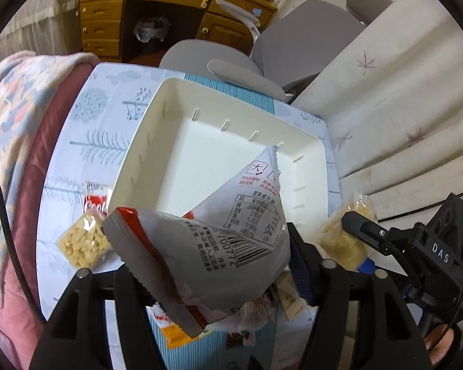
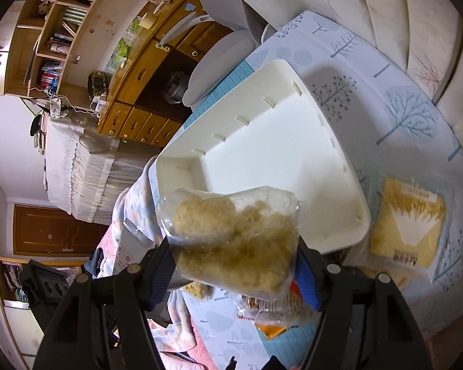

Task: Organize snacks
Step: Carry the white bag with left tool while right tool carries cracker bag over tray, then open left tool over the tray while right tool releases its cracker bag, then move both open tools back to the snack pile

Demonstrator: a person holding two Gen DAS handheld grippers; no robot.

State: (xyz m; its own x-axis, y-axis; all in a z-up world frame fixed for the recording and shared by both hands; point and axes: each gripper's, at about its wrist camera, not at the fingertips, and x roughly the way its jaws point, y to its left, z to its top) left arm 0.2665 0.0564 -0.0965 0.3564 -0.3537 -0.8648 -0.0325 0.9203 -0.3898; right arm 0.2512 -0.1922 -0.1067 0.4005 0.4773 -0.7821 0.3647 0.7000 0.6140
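Left wrist view: crinkled grey foil snack bag (image 1: 213, 246), barcode showing, pinched between pads of my left gripper (image 1: 213, 265), jaws about half spread, bag hanging over near corner of white plastic tray (image 1: 145, 141). Tray smooth, slotted walls, on tree-print tablecloth (image 1: 92, 117). Clear pack of yellow puffs (image 1: 83, 243) flat beside tray's left edge.

Right wrist view: clear crackly bag of pale fluffy rolls (image 2: 234, 240) clamped in my right gripper (image 2: 234, 265), half spread, over tray's near corner. Yellow flat packet (image 2: 407, 222) on cloth by tray's right edge.
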